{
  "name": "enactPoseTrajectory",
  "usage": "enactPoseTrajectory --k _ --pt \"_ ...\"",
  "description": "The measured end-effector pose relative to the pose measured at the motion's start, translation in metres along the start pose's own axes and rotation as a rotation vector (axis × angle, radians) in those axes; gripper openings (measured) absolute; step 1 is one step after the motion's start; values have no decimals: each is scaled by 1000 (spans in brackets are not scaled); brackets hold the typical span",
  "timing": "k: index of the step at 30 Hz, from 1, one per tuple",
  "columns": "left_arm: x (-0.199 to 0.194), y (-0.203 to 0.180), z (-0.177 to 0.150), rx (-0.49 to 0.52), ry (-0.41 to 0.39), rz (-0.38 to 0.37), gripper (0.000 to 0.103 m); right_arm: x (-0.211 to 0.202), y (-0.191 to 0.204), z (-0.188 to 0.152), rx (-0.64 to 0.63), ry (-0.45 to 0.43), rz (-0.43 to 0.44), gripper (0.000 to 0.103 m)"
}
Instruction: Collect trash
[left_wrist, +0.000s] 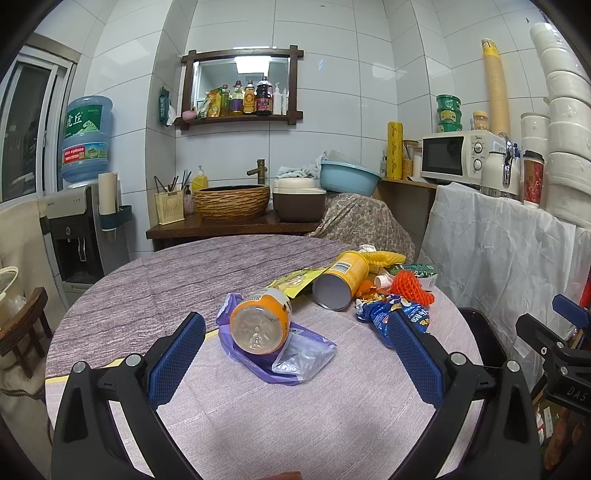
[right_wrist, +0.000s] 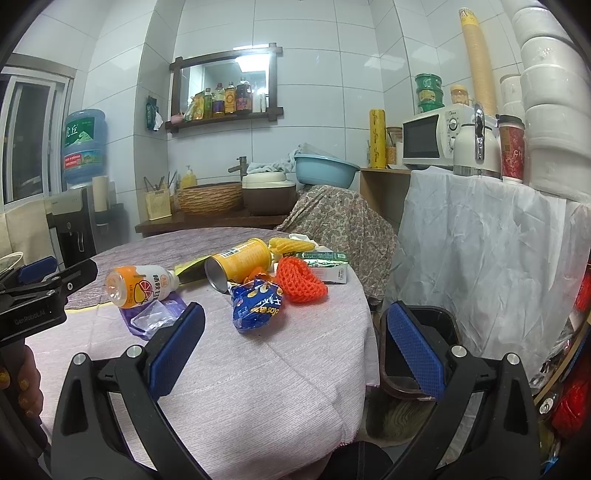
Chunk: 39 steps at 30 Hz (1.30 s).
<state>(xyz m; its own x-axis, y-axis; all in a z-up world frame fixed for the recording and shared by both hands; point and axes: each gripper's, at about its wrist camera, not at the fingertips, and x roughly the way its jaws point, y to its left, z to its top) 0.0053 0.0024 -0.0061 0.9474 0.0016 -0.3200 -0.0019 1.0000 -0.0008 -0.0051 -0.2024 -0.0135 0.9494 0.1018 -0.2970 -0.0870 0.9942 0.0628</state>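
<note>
Trash lies on a round table (left_wrist: 155, 280) under a purple-grey cloth. An orange-and-white drink bottle (left_wrist: 260, 323) (right_wrist: 138, 284) rests on its side on a purple plastic bag (left_wrist: 295, 354) (right_wrist: 155, 314). Behind it are a yellow tube can (left_wrist: 341, 280) (right_wrist: 240, 264), a blue snack bag (left_wrist: 391, 314) (right_wrist: 256, 302), an orange foam net (left_wrist: 410, 288) (right_wrist: 299, 280) and a green-white carton (right_wrist: 327, 264). My left gripper (left_wrist: 295, 362) is open, its jaws either side of the bottle, a little short of it. My right gripper (right_wrist: 295, 354) is open over the table's right edge, nothing between its fingers.
A dark bin (right_wrist: 421, 350) (left_wrist: 480, 339) stands on the floor just right of the table. A white-draped counter (right_wrist: 498, 258) with a microwave (right_wrist: 428, 140) is at the right. A sink counter (left_wrist: 236, 221) and water dispenser (left_wrist: 81, 229) lie behind. A hand (right_wrist: 18, 380) holds the left gripper's handle.
</note>
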Motion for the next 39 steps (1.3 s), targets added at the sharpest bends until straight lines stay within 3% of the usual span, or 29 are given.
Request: enactPoseTrajectory --k 39 --pt "2 -3 -5 5 9 -3 98 0 4 -4 4 10 6 98"
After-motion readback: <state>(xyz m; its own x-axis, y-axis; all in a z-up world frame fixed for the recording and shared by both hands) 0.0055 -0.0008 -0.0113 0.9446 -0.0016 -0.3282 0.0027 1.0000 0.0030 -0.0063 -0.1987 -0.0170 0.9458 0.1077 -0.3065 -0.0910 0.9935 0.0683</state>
